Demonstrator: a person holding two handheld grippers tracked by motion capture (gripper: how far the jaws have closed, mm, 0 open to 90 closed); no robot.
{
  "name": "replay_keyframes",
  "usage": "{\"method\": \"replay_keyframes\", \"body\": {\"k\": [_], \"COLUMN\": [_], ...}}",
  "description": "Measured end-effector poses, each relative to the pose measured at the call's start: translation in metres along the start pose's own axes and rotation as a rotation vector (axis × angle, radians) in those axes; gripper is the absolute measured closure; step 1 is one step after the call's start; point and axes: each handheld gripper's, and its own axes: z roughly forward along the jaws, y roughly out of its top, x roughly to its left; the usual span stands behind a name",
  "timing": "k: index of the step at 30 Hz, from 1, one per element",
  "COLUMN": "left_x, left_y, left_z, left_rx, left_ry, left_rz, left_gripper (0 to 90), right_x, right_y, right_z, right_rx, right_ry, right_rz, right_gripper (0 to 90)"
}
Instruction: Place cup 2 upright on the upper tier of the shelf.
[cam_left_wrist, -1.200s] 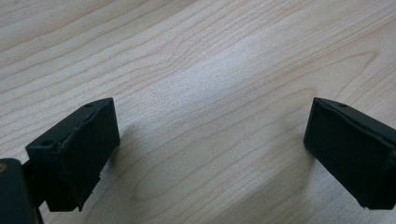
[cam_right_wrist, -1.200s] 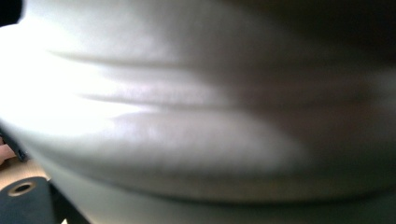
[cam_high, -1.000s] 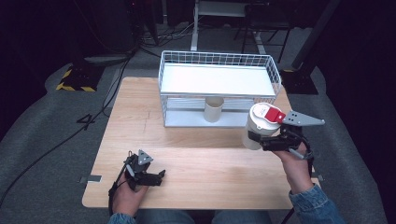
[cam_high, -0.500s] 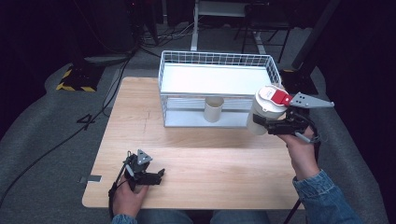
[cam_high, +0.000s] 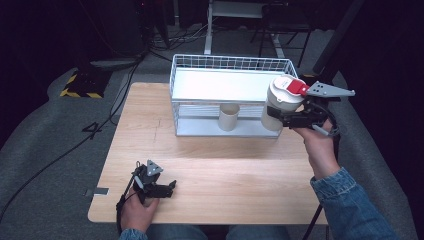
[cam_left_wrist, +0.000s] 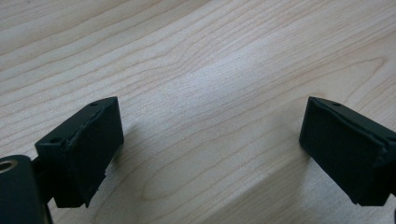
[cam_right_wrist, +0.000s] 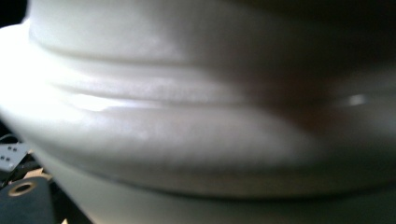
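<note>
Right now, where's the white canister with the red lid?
High view: the white canister is held off the table in the right gripper, at the right front corner of the wire basket, right of the beige cup.

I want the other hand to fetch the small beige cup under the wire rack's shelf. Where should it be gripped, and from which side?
Grip the small beige cup across its round wall, near mid-height, coming level from the rack's open front, the person's side. It stands upright on the lower level of the wire rack, and the white shelf above it probably blocks a reach from the top.
</note>
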Motion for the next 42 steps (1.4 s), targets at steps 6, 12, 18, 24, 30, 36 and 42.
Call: {"method": "replay_keyframes", "body": {"k": [6, 12, 18, 24, 30, 36, 42], "left_x": [0.000, 0.000, 0.000, 0.000, 0.001, 0.001, 0.001], "left_y": [0.000, 0.000, 0.001, 0.001, 0.001, 0.001, 0.001], "left_z": [0.000, 0.001, 0.001, 0.001, 0.001, 0.001, 0.001], "left_rx": [-0.003, -0.001, -0.001, 0.001, 0.003, 0.002, 0.001], "left_ry": [-0.002, -0.003, -0.002, -0.002, -0.002, 0.000, -0.001], "left_rz": [-0.008, -0.007, -0.008, -0.008, -0.006, -0.004, -0.007], "left_gripper": [6.8, 6.8, 6.9, 6.8, 6.8, 6.8, 6.8], "right_x": [-0.004, -0.008, -0.010, -0.014, -0.014, -0.019, -0.023], "right_y": [0.017, 0.032, 0.044, 0.054, 0.062, 0.067, 0.069], "right_z": [0.010, 0.024, 0.039, 0.056, 0.077, 0.095, 0.109], "right_rx": [-0.012, -0.016, -0.013, -0.006, -0.008, -0.008, -0.005], "right_ry": [-0.012, -0.028, -0.061, -0.077, -0.093, -0.130, -0.133], "right_rz": [-0.001, -0.001, -0.019, -0.016, -0.018, -0.010, 0.011], "right_gripper": [10.0, 10.0, 10.0, 10.0, 10.0, 9.9, 9.9]}}
